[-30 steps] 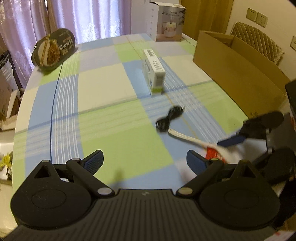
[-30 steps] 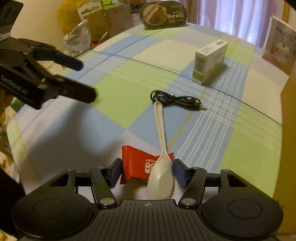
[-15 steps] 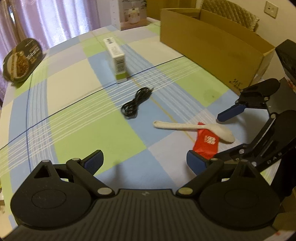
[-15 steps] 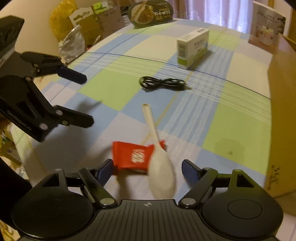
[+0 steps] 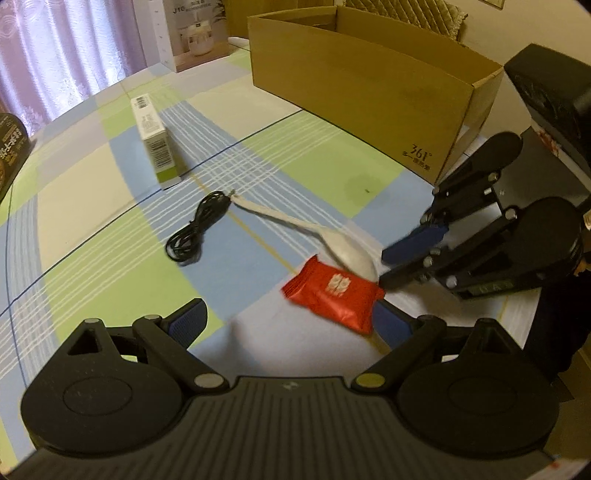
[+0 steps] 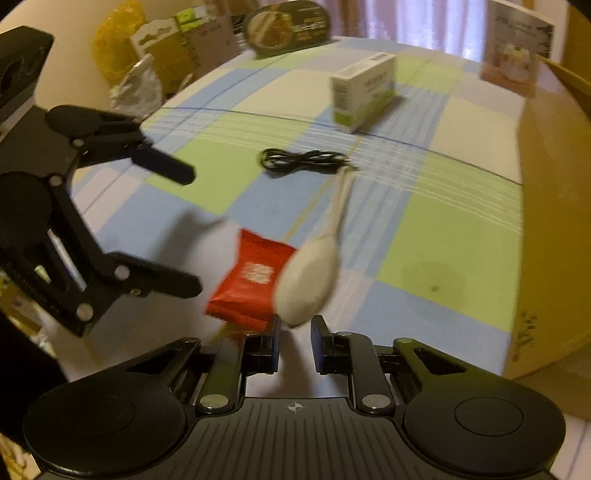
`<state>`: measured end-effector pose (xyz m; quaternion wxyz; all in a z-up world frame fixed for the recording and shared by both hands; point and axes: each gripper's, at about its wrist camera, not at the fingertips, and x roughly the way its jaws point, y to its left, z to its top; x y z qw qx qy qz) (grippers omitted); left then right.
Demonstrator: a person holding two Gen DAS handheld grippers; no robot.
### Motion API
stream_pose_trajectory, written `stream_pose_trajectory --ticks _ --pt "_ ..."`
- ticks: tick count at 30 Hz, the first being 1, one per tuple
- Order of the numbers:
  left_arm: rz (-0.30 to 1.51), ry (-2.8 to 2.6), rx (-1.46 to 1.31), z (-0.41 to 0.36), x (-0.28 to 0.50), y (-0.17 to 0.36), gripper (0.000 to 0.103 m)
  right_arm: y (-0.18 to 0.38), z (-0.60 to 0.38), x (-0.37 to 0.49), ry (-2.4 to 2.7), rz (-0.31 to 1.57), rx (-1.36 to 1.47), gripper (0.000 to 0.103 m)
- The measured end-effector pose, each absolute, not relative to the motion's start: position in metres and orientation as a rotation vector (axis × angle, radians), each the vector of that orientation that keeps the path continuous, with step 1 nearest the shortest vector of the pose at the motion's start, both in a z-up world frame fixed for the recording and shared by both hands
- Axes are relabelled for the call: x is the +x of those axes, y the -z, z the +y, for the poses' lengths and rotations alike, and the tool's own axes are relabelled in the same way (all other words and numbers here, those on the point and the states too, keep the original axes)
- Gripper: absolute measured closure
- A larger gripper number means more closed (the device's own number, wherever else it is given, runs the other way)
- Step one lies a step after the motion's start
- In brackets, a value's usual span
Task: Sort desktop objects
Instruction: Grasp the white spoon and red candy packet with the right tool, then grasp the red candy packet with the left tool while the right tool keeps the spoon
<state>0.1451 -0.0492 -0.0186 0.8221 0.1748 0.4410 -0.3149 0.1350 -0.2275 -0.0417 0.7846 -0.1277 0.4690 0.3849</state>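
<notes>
Right hand-held gripper [image 6: 294, 345] nearly clenched around white spoon [image 6: 308, 282] bowl, lower centre; I'd seat it fully, clear of red packet [image 6: 245, 282]. Left hand-held gripper [image 5: 291, 321] released.

The cardboard box [image 5: 373, 85] carries "361°" printed near its lower corner. The white carton [image 5: 192, 33] at the desk's far end reads "J10".

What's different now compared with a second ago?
The right gripper has narrowed its fingers around the white spoon, whose bowl now looks lifted and tilted beside the red packet. The left gripper swung right toward them, still open. Black cable, small box and cardboard box stayed put.
</notes>
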Motion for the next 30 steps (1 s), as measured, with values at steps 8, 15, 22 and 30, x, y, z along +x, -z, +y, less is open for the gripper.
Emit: stream_pose_trajectory --ticks 8,15,22,30 --pt "0.897 0.753 0.486 -0.076 0.141 0.031 0.01 0.043 -0.237 0.142 -0.778 1.006 -0.27 0.069" --pt "0.892 0.834 0.585 -0.086 0.148 0.048 0.019 0.045 -0.237 0.145 -0.786 1.007 -0.28 0.062" --pt "0.966 0.867 0.498 -0.086 0.164 0.051 0.054 0.045 -0.236 0.149 -0.779 1.001 -0.279 0.058" --pt "1.007 0.748 0.511 -0.054 0.156 0.045 0.06 0.041 -0.221 0.152 -0.806 0.987 -0.246 0.058"
